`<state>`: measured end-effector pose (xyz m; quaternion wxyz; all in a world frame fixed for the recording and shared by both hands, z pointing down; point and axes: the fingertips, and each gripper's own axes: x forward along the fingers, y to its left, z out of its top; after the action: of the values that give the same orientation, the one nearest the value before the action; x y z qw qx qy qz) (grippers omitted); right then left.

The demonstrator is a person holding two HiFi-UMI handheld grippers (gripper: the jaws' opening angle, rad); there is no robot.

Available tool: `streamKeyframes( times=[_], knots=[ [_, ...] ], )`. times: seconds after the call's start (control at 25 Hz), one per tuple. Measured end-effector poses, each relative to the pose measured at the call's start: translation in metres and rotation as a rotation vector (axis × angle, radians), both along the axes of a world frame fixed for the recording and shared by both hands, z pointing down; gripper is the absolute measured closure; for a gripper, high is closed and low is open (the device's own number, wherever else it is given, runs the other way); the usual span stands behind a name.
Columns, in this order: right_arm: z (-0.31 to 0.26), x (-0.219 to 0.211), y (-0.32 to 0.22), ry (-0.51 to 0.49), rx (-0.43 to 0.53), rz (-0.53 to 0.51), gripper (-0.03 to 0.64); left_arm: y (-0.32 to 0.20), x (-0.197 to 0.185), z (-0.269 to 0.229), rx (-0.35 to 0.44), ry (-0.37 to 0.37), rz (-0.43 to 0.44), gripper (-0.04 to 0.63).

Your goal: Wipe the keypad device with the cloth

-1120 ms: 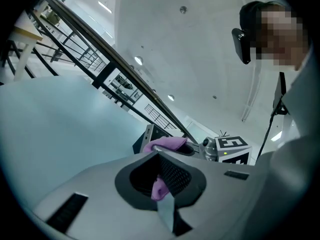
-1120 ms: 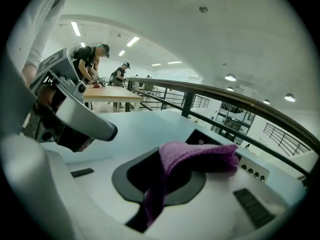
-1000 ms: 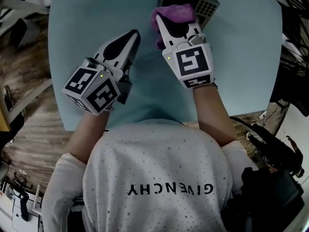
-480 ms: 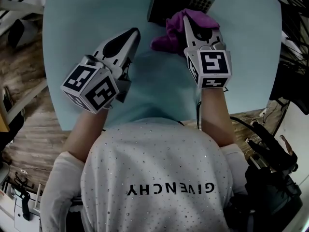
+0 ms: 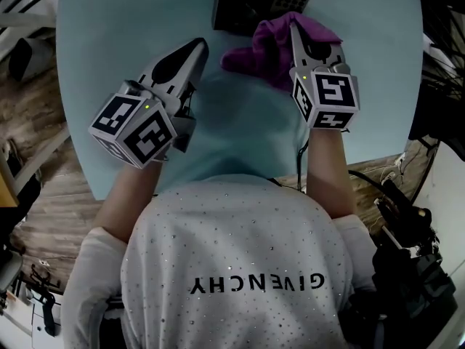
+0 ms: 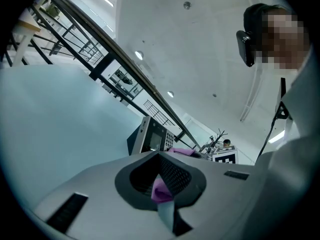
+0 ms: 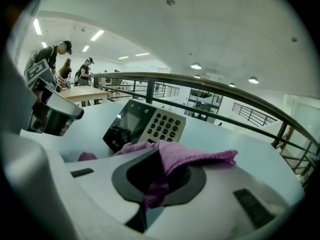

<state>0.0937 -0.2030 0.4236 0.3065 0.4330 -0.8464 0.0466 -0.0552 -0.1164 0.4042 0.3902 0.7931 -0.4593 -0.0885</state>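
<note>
The dark keypad device (image 5: 251, 2) stands at the far edge of the pale blue round table (image 5: 109, 42); its screen and keys (image 7: 145, 126) face me. My right gripper (image 5: 299, 29) is shut on the purple cloth (image 5: 265, 53), which hangs just in front of and to the right of the device. In the right gripper view the cloth (image 7: 195, 156) drapes over the jaws. My left gripper (image 5: 196, 49) hovers to the left, jaws together and holding nothing, about a hand's width from the device (image 6: 152, 139).
Wooden floor (image 5: 43, 195) lies beyond the table's left edge. Dark bags and gear (image 5: 407, 267) sit at the lower right. A railing (image 7: 210, 91) and people at a far table (image 7: 55, 59) are in the background.
The right gripper has carried the cloth rightward and toward me, off the device's face, which now shows more. The left gripper has hardly moved.
</note>
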Motion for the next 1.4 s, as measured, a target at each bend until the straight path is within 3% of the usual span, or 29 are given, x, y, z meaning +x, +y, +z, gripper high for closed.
streamKeyframes(
  times=[0.16, 0.32, 0.44, 0.56, 0.72, 0.96, 1.12, 1.4],
  knots=[
    [-0.016, -0.022, 0.001, -0.052, 0.026, -0.009, 0.595, 0.001, -0.008, -0.005, 0.000, 0.003, -0.008, 0.595],
    [-0.035, -0.077, 0.011, -0.131, 0.065, -0.202, 0.595, 0.007, -0.018, -0.005, 0.003, -0.009, -0.047, 0.595],
    [-0.030, -0.125, 0.037, -0.207, -0.025, -0.356, 0.595, 0.010, -0.029, -0.003, -0.005, -0.017, -0.092, 0.596],
    [-0.009, -0.148, 0.052, -0.215, -0.118, -0.415, 0.595, 0.011, -0.038, 0.000, 0.002, -0.024, -0.122, 0.595],
    [0.017, -0.126, 0.039, -0.070, -0.106, -0.346, 0.595, 0.014, -0.049, -0.004, 0.010, -0.032, -0.141, 0.595],
    [0.025, -0.071, 0.021, -0.025, -0.094, -0.214, 0.595, 0.018, -0.039, 0.001, 0.007, -0.021, -0.121, 0.595],
    [0.023, -0.038, 0.014, 0.069, -0.061, -0.168, 0.594, 0.018, -0.027, -0.007, 0.017, -0.014, -0.102, 0.595],
    [0.023, 0.001, 0.003, 0.103, -0.055, -0.086, 0.595, 0.017, -0.024, -0.009, 0.019, -0.016, -0.095, 0.595]
  ],
)
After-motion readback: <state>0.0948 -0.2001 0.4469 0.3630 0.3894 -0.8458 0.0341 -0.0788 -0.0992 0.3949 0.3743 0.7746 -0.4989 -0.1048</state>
